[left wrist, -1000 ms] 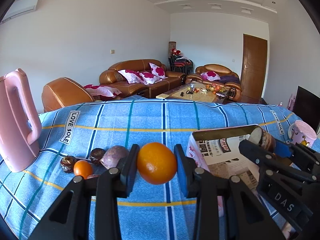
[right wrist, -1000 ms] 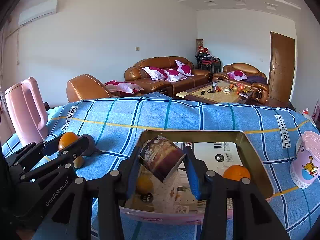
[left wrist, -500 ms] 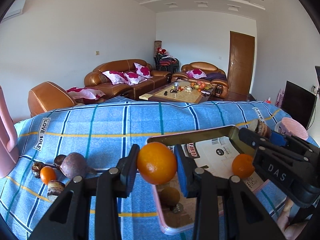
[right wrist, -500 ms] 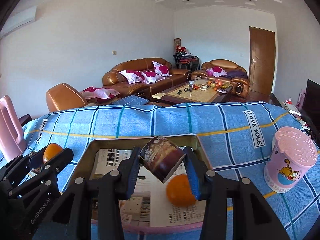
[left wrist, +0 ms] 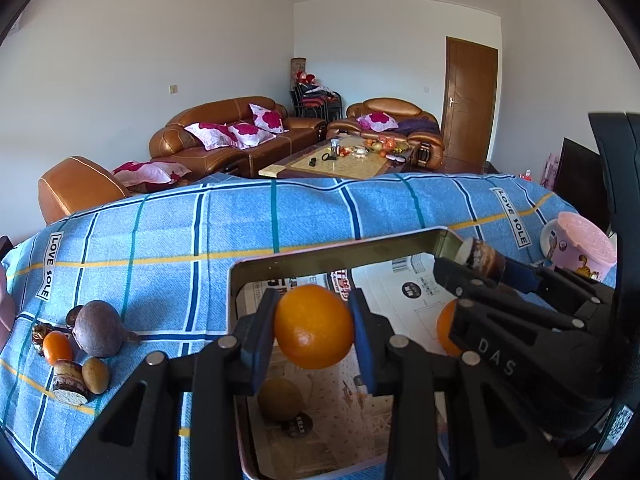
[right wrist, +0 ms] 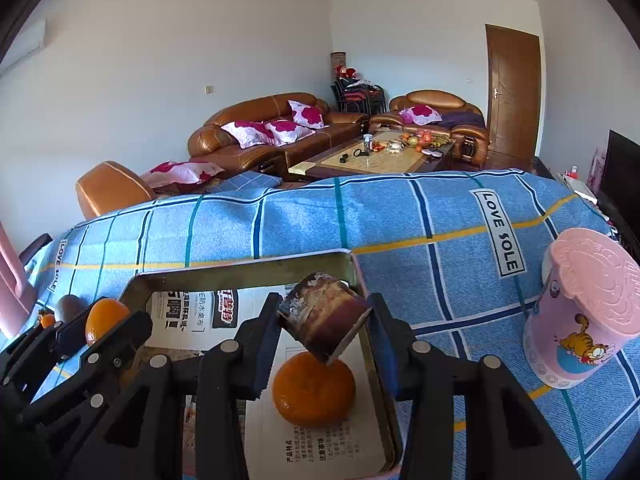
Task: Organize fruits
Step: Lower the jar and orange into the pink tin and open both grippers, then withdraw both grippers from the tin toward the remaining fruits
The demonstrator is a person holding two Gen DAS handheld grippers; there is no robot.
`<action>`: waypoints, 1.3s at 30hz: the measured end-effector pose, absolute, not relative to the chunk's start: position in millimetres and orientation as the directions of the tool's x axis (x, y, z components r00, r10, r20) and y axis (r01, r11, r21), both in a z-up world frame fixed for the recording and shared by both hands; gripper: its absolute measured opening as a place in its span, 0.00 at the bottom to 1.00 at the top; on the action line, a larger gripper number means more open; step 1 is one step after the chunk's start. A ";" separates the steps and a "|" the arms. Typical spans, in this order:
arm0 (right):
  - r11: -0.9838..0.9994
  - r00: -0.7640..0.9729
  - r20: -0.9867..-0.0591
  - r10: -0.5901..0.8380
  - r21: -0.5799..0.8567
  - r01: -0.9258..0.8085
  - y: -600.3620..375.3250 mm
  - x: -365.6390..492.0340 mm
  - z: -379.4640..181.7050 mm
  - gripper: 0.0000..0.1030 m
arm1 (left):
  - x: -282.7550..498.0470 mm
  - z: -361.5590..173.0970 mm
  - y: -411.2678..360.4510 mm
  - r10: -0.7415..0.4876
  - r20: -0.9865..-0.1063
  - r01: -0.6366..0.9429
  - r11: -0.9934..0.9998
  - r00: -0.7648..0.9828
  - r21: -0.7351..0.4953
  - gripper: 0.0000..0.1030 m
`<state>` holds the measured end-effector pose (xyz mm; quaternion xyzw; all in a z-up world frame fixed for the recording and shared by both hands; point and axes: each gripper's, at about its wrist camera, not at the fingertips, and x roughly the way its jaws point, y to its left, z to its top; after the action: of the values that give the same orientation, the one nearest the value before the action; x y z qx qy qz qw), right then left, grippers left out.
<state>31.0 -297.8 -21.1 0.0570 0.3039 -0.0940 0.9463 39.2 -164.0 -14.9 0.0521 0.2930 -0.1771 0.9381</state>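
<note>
Orange fruit clamped in the left gripper and the brown chunk pinched in the right gripper both hang over the paper-lined tin, so each should sink low before its jaws part.

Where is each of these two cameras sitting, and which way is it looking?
Left wrist view: sits on the left gripper, looking along its black fingers, shut on a round orange above the paper-lined metal tray; the right gripper shows at right.
Right wrist view: sits on the right gripper, shut on a brown cut sugarcane chunk over the same tray; the left gripper shows at left.
Shared: tray, blue checked tablecloth, pink cartoon cup.
</note>
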 end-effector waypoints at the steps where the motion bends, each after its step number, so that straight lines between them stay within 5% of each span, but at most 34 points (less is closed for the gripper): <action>1: 0.978 0.792 -0.595 -0.136 0.046 0.202 -295.2 33.4 -22.6 0.44 | 39.4 -15.7 -163.8 -0.302 -0.572 0.363 0.932 0.763 -0.007 0.36; 23: 0.976 0.776 -0.630 0.021 0.180 0.120 -300.7 39.9 -32.2 0.47 | 50.2 -25.6 -156.9 -0.289 -0.635 0.329 0.943 0.717 -0.057 0.38; 25: 0.974 0.783 -0.622 0.024 0.192 0.122 -302.2 36.9 -30.0 0.47 | 48.5 -24.0 -155.6 -0.287 -0.625 0.323 0.945 0.726 -0.058 0.49; 27: 0.969 0.800 -0.600 0.007 0.200 0.142 -306.4 31.5 -25.1 0.47 | 45.5 -21.7 -155.3 -0.316 -0.612 0.346 0.935 0.725 -0.073 0.72; 30: 0.957 0.835 -0.549 -0.034 0.222 0.185 -314.0 20.8 -16.1 0.65 | 37.0 -17.0 -161.3 -0.291 -0.583 0.345 0.938 0.758 -0.020 0.92; 39: 0.950 0.884 -0.456 -0.102 0.219 0.222 -315.8 5.4 0.0 0.68 | 23.4 2.3 -142.9 -0.187 -0.445 0.235 0.970 0.876 0.055 1.00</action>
<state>5.4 -315.8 0.0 0.1337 0.2252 -0.0843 0.9614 23.4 -142.9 2.3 0.0539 0.2240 -0.1090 0.9670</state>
